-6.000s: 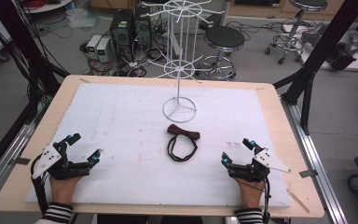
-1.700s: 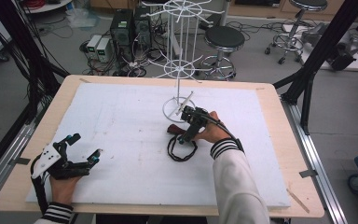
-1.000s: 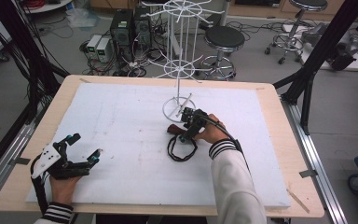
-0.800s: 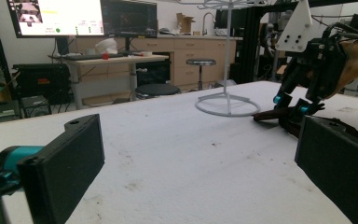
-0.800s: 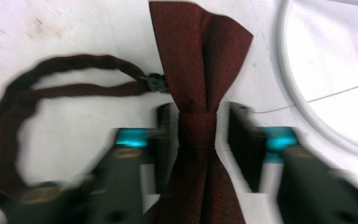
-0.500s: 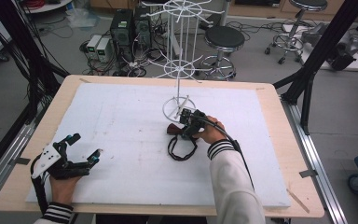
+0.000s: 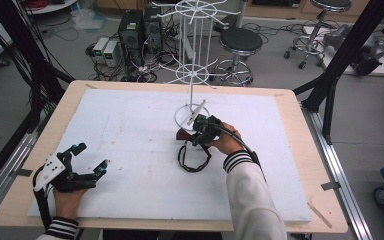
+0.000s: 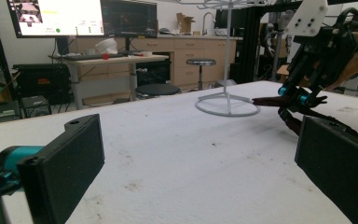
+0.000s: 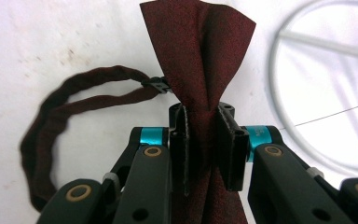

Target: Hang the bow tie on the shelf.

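Resting near the near-left corner of the white mat [image 7: 130, 125], the left gripper [image 7: 91, 159] has its jaws spread wide with nothing between them — in the left gripper view its right pad is cut off by the picture's edge. Toward the middle of the mat lies the dark red bow tie [image 7: 184, 134]; in the high view most of it is hidden under the right gripper [image 7: 198, 134], so just one wing pokes out on the left. In the right gripper view the right gripper's [image 9: 207, 144] pads are clamped on the bow tie [image 9: 196, 42] at its pinched middle, having just finished closing — the long axis runs along the jaws, one wing fanning out ahead of them. Its neck strap [image 7: 194, 161] loops toward the near edge. Just behind stands the white wire rack [image 7: 192, 75], its ring base on the mat, its top cut off.
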The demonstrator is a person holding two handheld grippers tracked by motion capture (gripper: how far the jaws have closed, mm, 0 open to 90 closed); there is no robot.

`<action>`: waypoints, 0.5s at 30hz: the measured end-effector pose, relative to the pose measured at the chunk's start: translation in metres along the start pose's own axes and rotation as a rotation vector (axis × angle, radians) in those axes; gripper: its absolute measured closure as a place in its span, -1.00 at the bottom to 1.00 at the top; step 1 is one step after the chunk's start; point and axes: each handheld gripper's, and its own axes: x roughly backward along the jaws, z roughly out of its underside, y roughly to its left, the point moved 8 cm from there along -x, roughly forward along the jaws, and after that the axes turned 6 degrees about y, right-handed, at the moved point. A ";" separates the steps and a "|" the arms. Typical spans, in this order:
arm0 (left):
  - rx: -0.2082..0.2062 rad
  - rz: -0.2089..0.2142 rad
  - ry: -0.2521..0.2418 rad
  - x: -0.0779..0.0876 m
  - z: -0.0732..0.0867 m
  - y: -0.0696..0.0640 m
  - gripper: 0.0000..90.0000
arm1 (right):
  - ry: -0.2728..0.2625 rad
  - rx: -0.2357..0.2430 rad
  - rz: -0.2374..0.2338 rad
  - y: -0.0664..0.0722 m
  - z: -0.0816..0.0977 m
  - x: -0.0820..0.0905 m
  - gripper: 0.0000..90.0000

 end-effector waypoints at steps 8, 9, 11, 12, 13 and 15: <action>-0.001 -0.001 0.000 0.000 0.000 0.000 -0.96 | -0.091 -0.016 0.019 0.003 -0.005 0.023 0.72; -0.001 -0.001 0.000 0.000 0.000 0.000 -0.96 | -0.091 -0.016 0.019 0.003 -0.005 0.023 0.72; 0.000 -0.001 0.000 0.000 0.000 0.000 -0.96 | -0.123 -0.017 0.024 0.004 -0.008 0.028 0.72; 0.000 0.000 0.000 0.000 0.000 0.000 -0.96 | -0.138 -0.019 0.025 0.005 -0.009 0.030 0.72; -0.001 -0.001 -0.001 0.000 0.000 0.000 -0.96 | -0.155 -0.019 0.023 0.006 -0.010 0.033 0.72; -0.001 -0.001 -0.001 0.000 0.000 0.000 -0.96 | -0.177 -0.015 0.031 0.008 -0.013 0.038 0.72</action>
